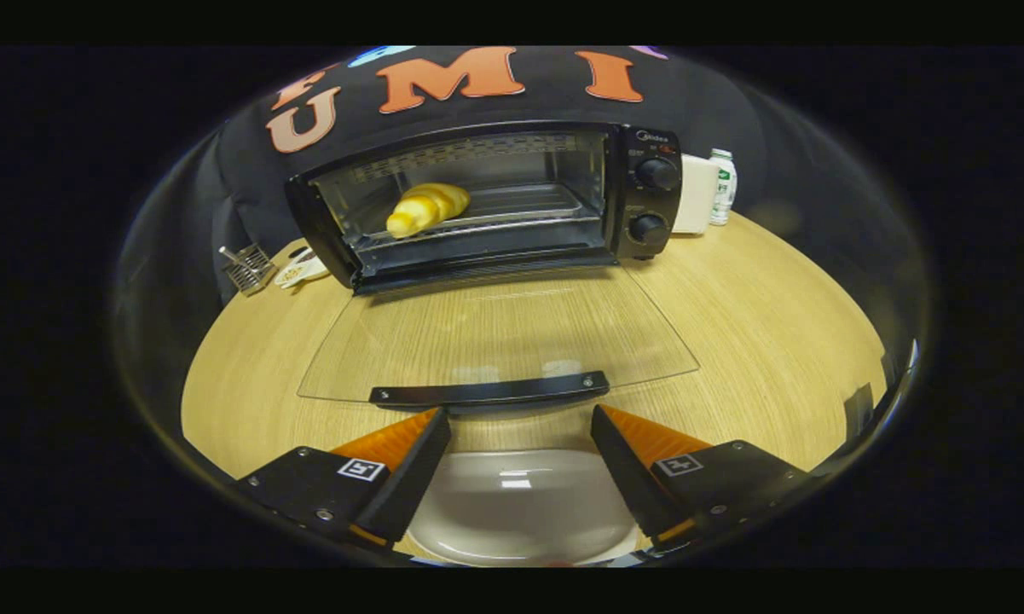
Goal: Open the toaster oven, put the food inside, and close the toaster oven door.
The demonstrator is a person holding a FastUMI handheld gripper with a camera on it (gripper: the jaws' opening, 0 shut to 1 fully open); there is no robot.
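A black toaster oven (pixel 648 196) stands at the back of the round wooden table (pixel 776 341). Its glass door (pixel 494 333) lies folded down flat toward me, with the black handle (pixel 490 392) at its near edge. A yellow croissant (pixel 426 207) rests on the rack inside, toward the left. My gripper (pixel 520 418) is open, its fingertips just short of the door handle, one on each side, with nothing between them. A white plate (pixel 520 503) lies below, between the fingers.
A small metal rack (pixel 247 266) and a pale flat object (pixel 301 271) lie left of the oven. To the oven's right stand a white box (pixel 697 194) and a small white bottle (pixel 721 186). Bare wood stretches right of the door.
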